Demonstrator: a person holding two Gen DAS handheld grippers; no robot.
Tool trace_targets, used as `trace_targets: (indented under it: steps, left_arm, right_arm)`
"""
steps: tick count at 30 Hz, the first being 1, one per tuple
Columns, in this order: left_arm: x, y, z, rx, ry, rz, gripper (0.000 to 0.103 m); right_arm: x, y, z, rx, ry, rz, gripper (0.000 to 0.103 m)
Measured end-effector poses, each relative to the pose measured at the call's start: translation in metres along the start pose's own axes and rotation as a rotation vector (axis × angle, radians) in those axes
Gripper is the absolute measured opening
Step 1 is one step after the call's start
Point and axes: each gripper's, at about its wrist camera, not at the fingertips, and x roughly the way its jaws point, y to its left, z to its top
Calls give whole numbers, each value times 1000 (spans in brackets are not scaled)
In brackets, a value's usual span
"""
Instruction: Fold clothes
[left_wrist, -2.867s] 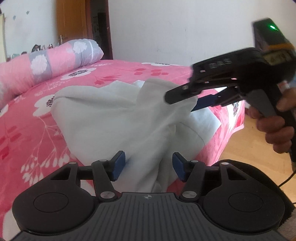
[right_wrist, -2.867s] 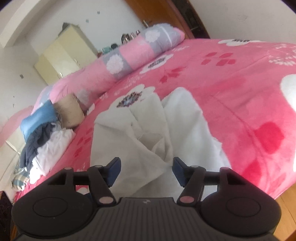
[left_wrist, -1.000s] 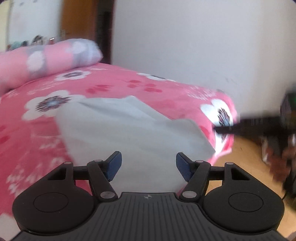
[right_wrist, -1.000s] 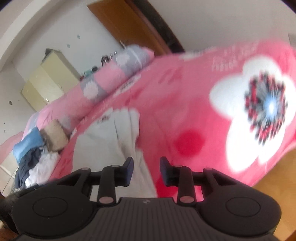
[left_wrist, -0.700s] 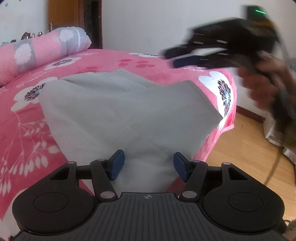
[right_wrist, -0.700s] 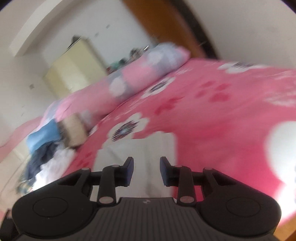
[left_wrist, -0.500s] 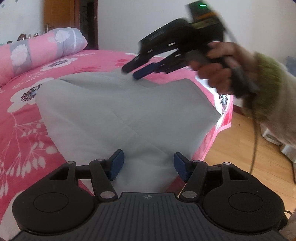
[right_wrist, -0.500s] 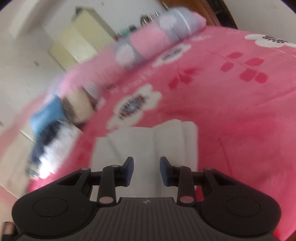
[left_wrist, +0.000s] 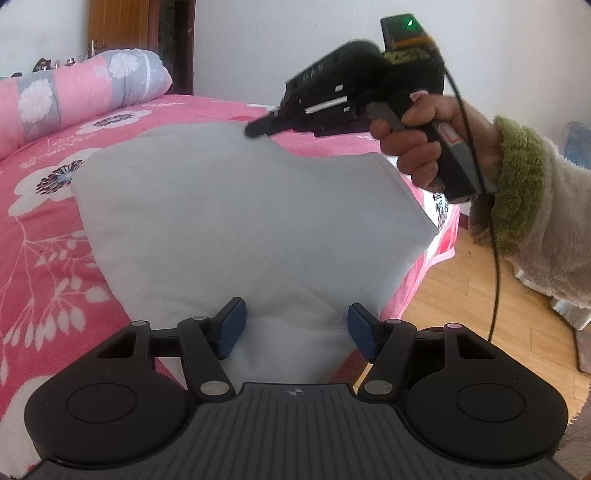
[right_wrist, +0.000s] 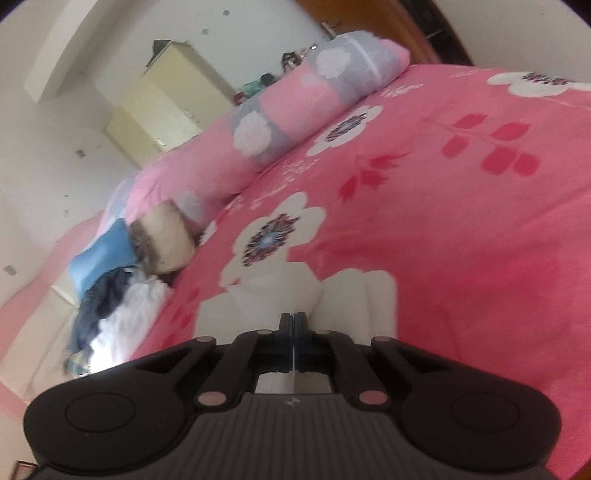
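White garment (left_wrist: 236, 206) lies flat near the bed (left_wrist: 48, 229) corner. Right gripper (right_wrist: 294, 318) just snapped closed at its far edge — probably pinching cloth, hard to tell. Left gripper (left_wrist: 293, 328) sits wide, empty — grab the near hem before lifting.

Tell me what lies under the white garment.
The white cloth garment lies spread on the pink floral bedspread, which shows around it. Anything between them is covered.
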Motion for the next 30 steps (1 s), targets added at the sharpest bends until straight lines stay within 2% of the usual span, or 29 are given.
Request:
trace_targets:
  steps: [3, 6, 10, 12, 14, 15, 16, 17, 19, 23, 24, 26, 27, 30]
  left_arm:
    - [0, -1, 0, 9, 3, 5, 62]
    - [0, -1, 0, 16, 3, 9, 62]
    - [1, 2, 1, 16, 3, 7, 62]
    - [0, 1, 0, 17, 2, 7, 62]
    - [0, 1, 0, 18, 2, 7, 62]
    - [0, 1, 0, 18, 2, 8, 62]
    - [0, 1, 0, 19, 3, 8, 62]
    - [1, 1, 0, 20, 4, 9, 62]
    - [1, 1, 1, 22, 5, 10, 62]
    - [1, 1, 1, 24, 6, 9, 63]
    - [2, 1, 1, 24, 6, 8, 64]
    - [2, 0, 1, 25, 6, 7, 64]
    - [1, 0, 0, 26, 5, 8, 64]
    - [1, 0, 0, 25, 5, 8, 64]
  right_arm:
    - [10, -7, -7, 3, 3, -90, 0]
    - [6, -13, -9, 7, -44, -166, 0]
    - [-4, -14, 5, 26, -70, -165, 2]
    - [-1, -9, 18, 11, -44, -127, 3]
    - [6, -5, 33, -5, -5, -83, 19]
    - [14, -5, 42, -1, 13, -60, 43]
    - [20, -6, 49, 3, 18, -43, 59]
    - [30, -7, 56, -3, 25, -26, 60]
    - [48, -8, 66, -18, 39, -49, 61]
    - [90, -16, 72, -21, 206, -7, 60]
    - [98, -16, 70, -36, 238, -14, 56]
    - [105, -15, 65, -54, 262, -11, 32]
    - [104, -14, 63, -57, 261, 19, 5]
    - [85, -7, 59, -90, 153, 74, 2]
